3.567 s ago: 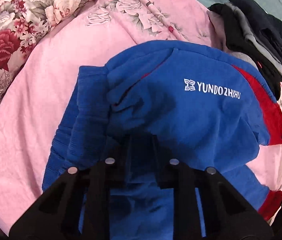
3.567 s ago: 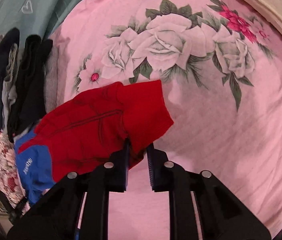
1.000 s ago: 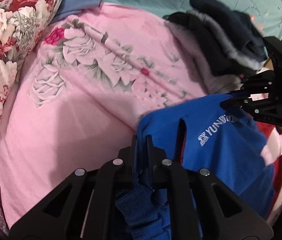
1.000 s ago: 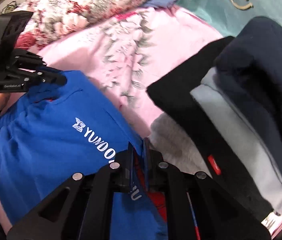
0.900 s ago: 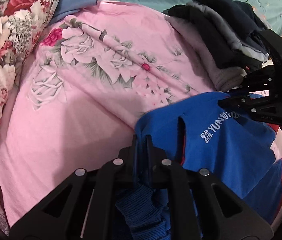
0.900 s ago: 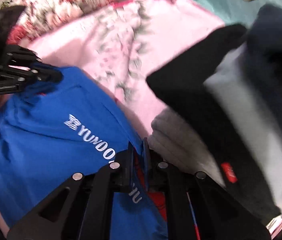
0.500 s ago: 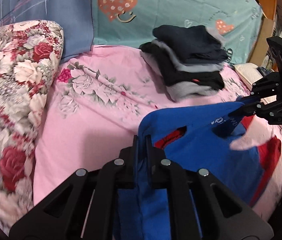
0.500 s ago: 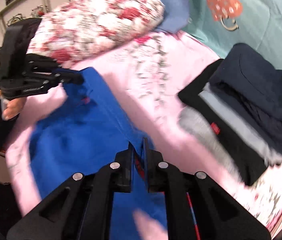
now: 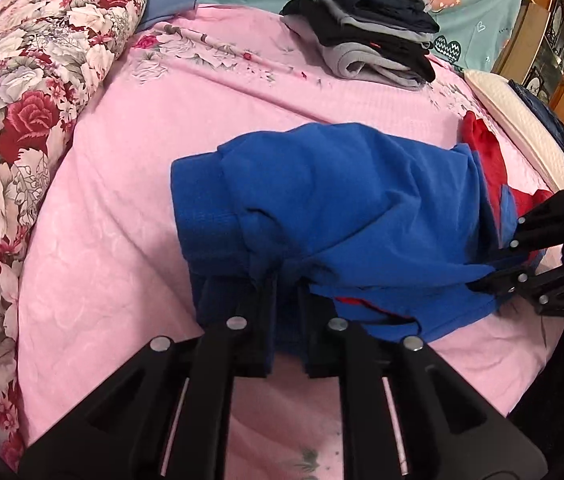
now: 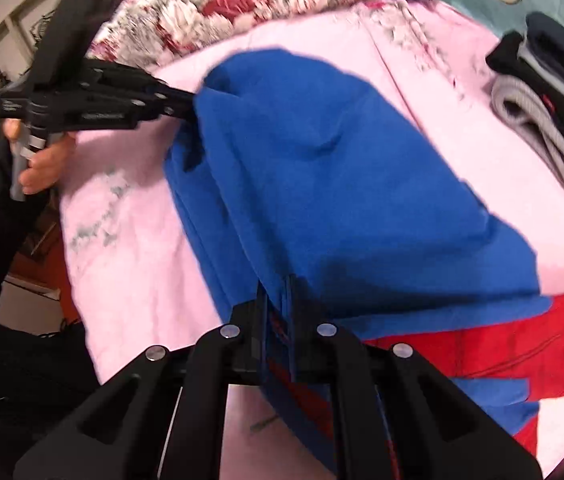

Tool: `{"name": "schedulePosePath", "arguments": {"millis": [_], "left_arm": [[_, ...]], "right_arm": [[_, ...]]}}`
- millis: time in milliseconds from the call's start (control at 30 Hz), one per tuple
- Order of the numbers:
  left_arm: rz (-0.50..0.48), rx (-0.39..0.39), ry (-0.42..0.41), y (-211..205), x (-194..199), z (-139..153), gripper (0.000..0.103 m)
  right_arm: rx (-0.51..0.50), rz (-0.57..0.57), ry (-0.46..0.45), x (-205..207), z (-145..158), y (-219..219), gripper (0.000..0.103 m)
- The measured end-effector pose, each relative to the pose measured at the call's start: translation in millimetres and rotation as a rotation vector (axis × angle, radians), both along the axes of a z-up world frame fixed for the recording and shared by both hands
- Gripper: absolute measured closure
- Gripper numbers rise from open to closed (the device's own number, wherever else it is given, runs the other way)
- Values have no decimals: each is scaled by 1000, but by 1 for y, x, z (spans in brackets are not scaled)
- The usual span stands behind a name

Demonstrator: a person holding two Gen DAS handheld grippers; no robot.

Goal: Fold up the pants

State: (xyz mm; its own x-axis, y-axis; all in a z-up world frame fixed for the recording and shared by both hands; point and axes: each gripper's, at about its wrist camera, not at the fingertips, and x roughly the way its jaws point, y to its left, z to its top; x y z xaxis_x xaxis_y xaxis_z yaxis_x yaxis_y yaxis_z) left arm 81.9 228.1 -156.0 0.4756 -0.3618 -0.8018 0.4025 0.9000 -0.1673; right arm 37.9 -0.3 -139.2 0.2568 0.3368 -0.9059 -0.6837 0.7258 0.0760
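The blue pants with red panels (image 9: 346, 216) lie bunched on the pink floral bed sheet (image 9: 130, 208), folded over toward the near edge. My left gripper (image 9: 286, 280) is shut on the blue waistband end at the near left. My right gripper (image 10: 278, 284) is shut on a blue and red edge of the pants (image 10: 322, 168). The right gripper also shows at the right edge of the left wrist view (image 9: 482, 280). The left gripper shows at the upper left of the right wrist view (image 10: 192, 102), with the hand holding it.
A stack of folded dark and grey clothes (image 9: 366, 28) sits at the far side of the bed. A rose-patterned pillow (image 9: 22, 92) lies along the left. A cream pillow (image 9: 514, 120) and wooden furniture (image 9: 554, 40) are at the right.
Both grippers have carried the pants edge back toward the near side and lowered it. The blue cloth now lies doubled over itself, and the white lettering no longer shows.
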Motion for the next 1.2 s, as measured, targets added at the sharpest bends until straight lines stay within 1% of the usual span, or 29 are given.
{"name": "schedulePosePath", "arguments": {"millis": [33, 67, 100, 133, 167, 200, 233, 267, 300, 333, 367, 400, 433, 467, 500, 533, 567, 600, 633, 667, 700, 733, 800, 867, 933, 1000, 1067, 1167, 1200], "left_arm": [[-6, -6, 10, 1, -1, 2, 77], [-6, -6, 8, 2, -4, 5, 45], [14, 0, -19, 4, -11, 11, 22], [23, -5, -63, 7, -20, 19, 22], [13, -23, -83, 9, -29, 28, 21], [15, -33, -91, 10, -34, 34, 21], [27, -41, -104, 12, -39, 40, 21], [46, -63, -124, 15, -42, 50, 21], [54, -88, -133, 16, -41, 57, 19], [74, -109, -138, 15, -37, 65, 15], [125, -116, -143, 13, -28, 72, 12], [174, -105, -133, 10, -17, 75, 10], [226, -76, -109, 6, -4, 73, 9], [297, -35, -58, 5, 14, 66, 9], [340, -14, -7, 6, 28, 58, 9], [381, -15, 53, 9, 41, 48, 11], [412, -44, 119, 15, 50, 36, 14], [440, -116, 209, 24, 60, 21, 16], [462, -164, 260, 31, 65, 11, 22], [480, -203, 300, 36, 68, 3, 23], [496, -238, 328, 40, 71, -2, 25], [505, -264, 343, 43, 71, -7, 28], [505, -306, 370, 44, 72, -13, 45], [497, -344, 388, 43, 74, -14, 55], [503, -331, 379, 41, 70, -12, 58], [512, -320, 382, 40, 70, -12, 67], [525, -332, 369, 43, 64, -8, 70], [524, -319, 305, 43, 51, 11, 70], [525, -320, 292, 42, 46, 17, 71]], "right_arm": [[-10, -2, 1, -1, -2, 1, 92], [-19, -1, -1, -4, -2, 1, 91], [-27, 10, 9, -7, 2, 0, 85], [-23, 16, 15, -9, 4, -2, 78], [-6, 28, 19, -13, 13, -4, 74], [19, 38, 23, -14, 20, -5, 65], [42, 41, 21, -15, 26, -7, 59], [79, 36, 8, -14, 38, -8, 58], [98, 31, -2, -14, 43, -10, 55], [120, 27, -21, -9, 48, -6, 53], [130, 24, -32, -5, 50, -3, 53], [140, 11, -41, 3, 49, 3, 53], [149, -1, -34, 11, 45, 9, 53], [154, -15, -18, 21, 38, 15, 53], [149, -32, -7, 25, 32, 15, 53], [139, -58, 10, 31, 23, 15, 54], [137, -75, 30, 35, 18, 14, 53], [145, -92, 60, 36, 11, 9, 53], [145, -92, 60, 36, 11, 9, 53], [147, -101, 70, 34, 7, 3, 53], [139, -108, 61, 30, 5, -1, 53], [131, -117, 54, 26, 2, -4, 53], [134, -131, 70, 21, -1, -12, 53], [130, -135, 67, 14, -2, -15, 53], [110, -146, 43, 9, -2, -19, 53], [104, -156, 22, 7, -1, -23, 53], [103, -163, 19, 9, -3, -26, 53], [102, -157, 57, 9, -11, -32, 60], [91, -152, 64, 9, -13, -34, 66]]}}
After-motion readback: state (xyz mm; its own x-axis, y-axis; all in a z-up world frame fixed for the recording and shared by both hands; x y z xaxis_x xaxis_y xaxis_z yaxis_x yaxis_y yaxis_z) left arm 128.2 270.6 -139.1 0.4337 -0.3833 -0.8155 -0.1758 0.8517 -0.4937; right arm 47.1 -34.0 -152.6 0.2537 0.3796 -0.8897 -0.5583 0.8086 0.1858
